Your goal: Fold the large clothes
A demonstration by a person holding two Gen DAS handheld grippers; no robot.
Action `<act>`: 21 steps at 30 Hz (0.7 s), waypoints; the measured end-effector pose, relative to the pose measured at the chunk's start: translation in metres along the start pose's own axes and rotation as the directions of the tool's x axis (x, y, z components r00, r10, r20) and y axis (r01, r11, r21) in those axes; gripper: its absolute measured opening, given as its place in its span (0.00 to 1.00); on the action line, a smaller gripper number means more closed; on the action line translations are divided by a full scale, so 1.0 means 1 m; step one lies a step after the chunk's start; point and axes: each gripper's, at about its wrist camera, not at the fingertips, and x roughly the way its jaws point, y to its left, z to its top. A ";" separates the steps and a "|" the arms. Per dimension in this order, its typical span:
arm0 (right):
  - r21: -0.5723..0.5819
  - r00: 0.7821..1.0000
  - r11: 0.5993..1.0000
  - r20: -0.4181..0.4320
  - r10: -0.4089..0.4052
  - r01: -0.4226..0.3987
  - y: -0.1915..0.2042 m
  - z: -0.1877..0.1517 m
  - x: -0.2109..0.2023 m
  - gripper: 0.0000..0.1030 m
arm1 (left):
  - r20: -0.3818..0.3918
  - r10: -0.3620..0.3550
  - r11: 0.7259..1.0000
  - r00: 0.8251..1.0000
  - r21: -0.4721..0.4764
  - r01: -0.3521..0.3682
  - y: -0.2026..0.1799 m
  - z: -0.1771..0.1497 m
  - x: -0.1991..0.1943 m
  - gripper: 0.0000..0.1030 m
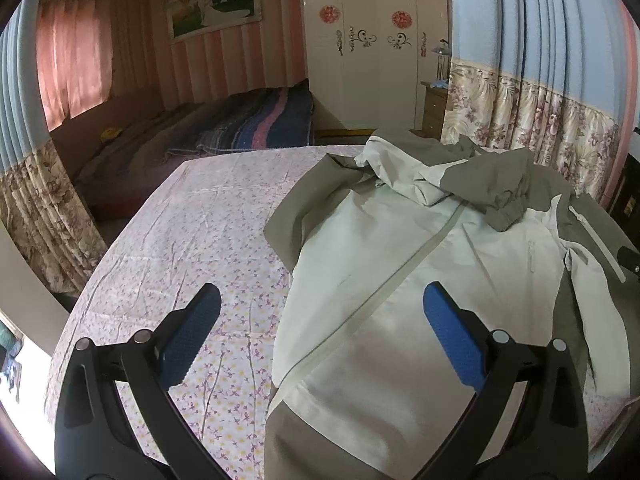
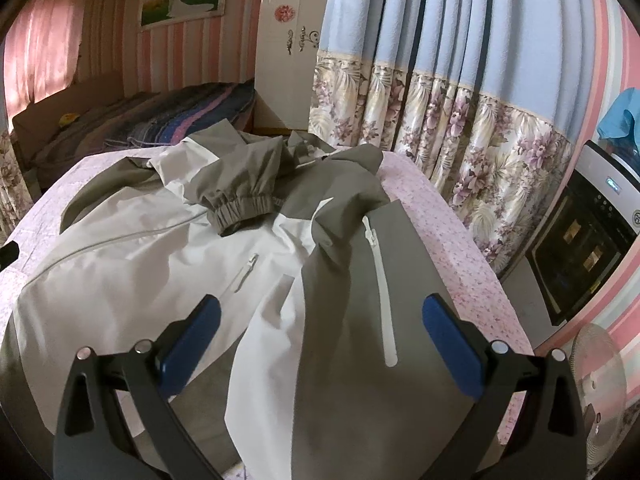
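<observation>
A large white and olive-grey jacket (image 1: 400, 264) lies spread on a table covered by a pink floral cloth (image 1: 200, 232). One sleeve with an elastic cuff (image 2: 240, 206) is folded across its chest. My left gripper (image 1: 322, 300) hovers open above the jacket's lower left edge, nothing between its blue pads. In the right wrist view the same jacket (image 2: 160, 248) fills the middle, its grey right sleeve with a white zip (image 2: 384, 288) running toward me. My right gripper (image 2: 320, 304) is open just above that sleeve, holding nothing.
A bed with a striped blanket (image 1: 248, 120) stands behind the table. A white wardrobe (image 1: 372, 40) and floral curtains (image 2: 460, 136) are at the back and right. A dark appliance (image 2: 580, 240) and a fan (image 2: 596, 376) stand right of the table.
</observation>
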 end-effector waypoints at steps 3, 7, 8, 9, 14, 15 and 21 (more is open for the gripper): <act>0.000 1.000 1.000 0.002 0.000 0.000 0.000 0.001 0.000 0.98 | 0.003 0.000 1.000 1.000 -0.001 0.000 0.000 0.001 -0.001 0.97; 0.002 1.000 1.000 0.004 -0.001 0.001 -0.001 0.001 -0.001 0.98 | 0.006 -0.005 1.000 1.000 0.000 0.005 0.000 0.001 -0.002 0.97; 0.001 1.000 1.000 0.004 0.001 -0.001 -0.001 0.001 -0.001 0.98 | 0.005 -0.005 1.000 1.000 0.001 0.005 0.000 0.001 -0.002 0.97; 0.001 1.000 1.000 0.004 -0.001 0.001 -0.001 0.001 -0.001 0.98 | 0.008 -0.004 1.000 1.000 0.001 0.004 0.000 0.002 -0.003 0.97; -0.002 1.000 1.000 -0.002 -0.003 0.003 -0.001 0.001 -0.002 0.98 | 0.014 -0.003 1.000 1.000 -0.003 0.003 0.002 0.002 -0.005 0.97; -0.001 1.000 1.000 -0.001 -0.003 0.003 -0.002 0.001 -0.002 0.98 | 0.013 0.000 1.000 1.000 -0.002 0.000 0.002 0.002 -0.005 0.97; 0.004 1.000 1.000 0.001 -0.004 0.004 -0.003 0.000 -0.003 0.98 | 0.010 0.001 1.000 1.000 -0.004 -0.001 0.003 0.002 -0.006 0.97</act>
